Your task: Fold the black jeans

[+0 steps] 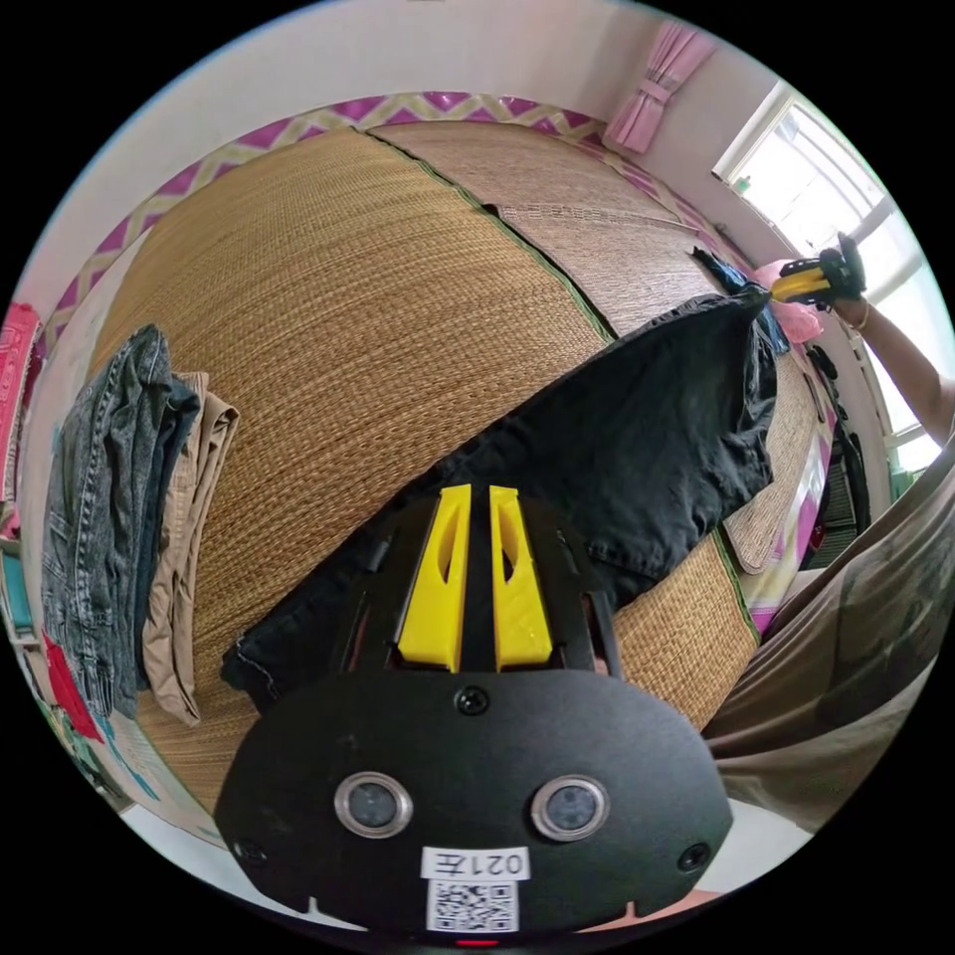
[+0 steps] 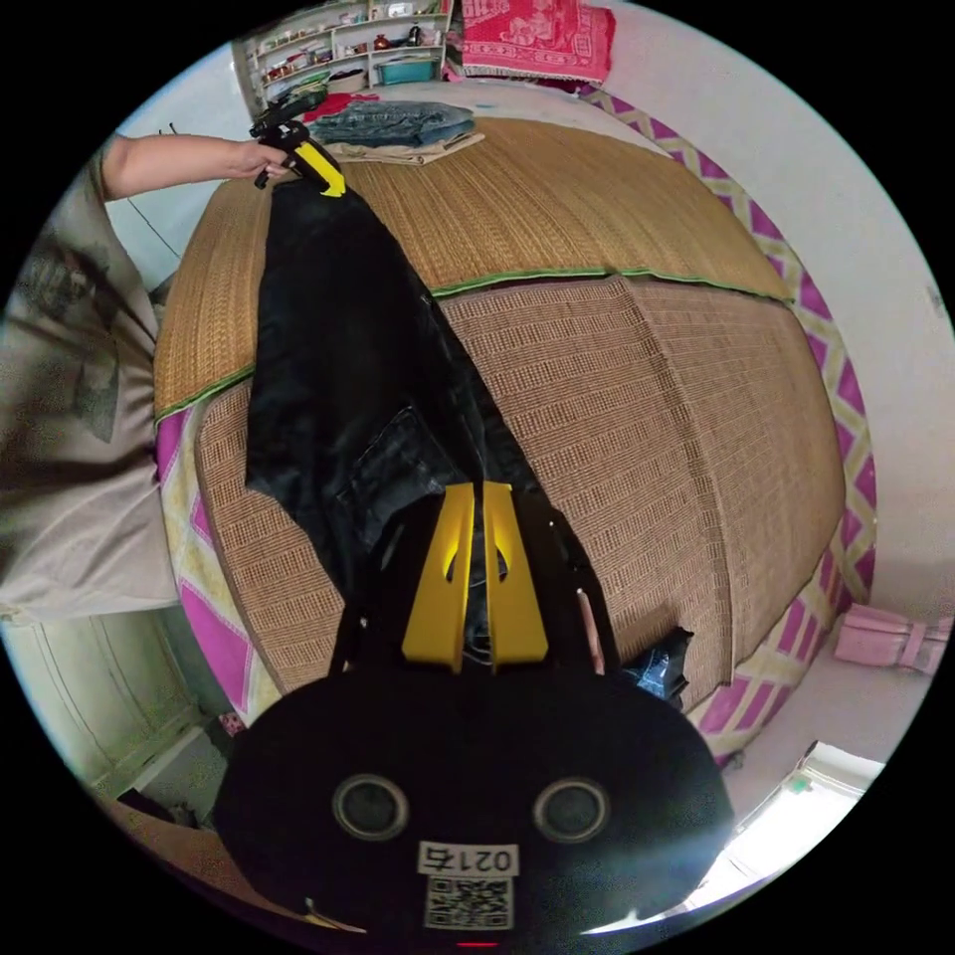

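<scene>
I've got the black jeans (image 1: 637, 438) stretched long across the woven mat (image 1: 378, 328), w/ one end pinched in the left gripper (image 1: 477, 497), jaws nearly together on the cloth. Right gripper (image 2: 476, 495) clamps the other end, jaws narrow. Folded jeans stack (image 1: 99, 517) sits at mat's edge.

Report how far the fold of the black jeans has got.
Done: the black denim jeans seem doubled leg on leg and stretched lengthwise across the woven straw mat. In hand: the left gripper is clamped on one end, the right gripper on the other. Left: no crosswise fold shows yet, nor a move to the stack of folded blue jeans and tan trousers.
</scene>
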`<state>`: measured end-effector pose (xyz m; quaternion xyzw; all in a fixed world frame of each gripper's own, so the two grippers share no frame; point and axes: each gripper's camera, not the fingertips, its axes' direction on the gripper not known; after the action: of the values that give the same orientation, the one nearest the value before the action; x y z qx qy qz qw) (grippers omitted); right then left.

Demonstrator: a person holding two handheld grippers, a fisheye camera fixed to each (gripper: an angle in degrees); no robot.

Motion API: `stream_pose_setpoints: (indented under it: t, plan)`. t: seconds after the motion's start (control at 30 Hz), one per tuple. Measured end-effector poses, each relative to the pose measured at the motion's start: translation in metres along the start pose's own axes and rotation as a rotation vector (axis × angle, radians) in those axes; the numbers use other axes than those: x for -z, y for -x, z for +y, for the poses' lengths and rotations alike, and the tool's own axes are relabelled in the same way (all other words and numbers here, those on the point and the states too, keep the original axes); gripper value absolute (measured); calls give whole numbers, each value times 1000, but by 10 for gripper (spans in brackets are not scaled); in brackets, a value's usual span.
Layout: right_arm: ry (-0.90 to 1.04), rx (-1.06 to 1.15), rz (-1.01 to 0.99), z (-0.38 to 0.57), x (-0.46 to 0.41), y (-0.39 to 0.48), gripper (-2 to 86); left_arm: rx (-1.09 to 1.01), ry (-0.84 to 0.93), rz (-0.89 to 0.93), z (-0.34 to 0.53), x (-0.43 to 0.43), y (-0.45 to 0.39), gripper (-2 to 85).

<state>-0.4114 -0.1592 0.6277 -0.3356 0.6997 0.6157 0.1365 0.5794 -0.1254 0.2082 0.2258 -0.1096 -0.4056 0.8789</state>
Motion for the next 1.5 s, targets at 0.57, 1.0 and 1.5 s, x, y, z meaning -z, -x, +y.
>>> stream_pose_setpoints:
  t: [0.57, 1.0, 1.5]
  plan:
    - [5, 55, 88, 80, 24, 75, -1, -372, 129, -71, -61, -4, -29, 160]
    - [33, -6, 111, 140, -35, 77, -1, -350, 296, -132, 23, 79, 42, -6]
    - [154, -173, -205, 271, -179, 150, -3, 54, 177, -38, 330, 181, -33, -9]
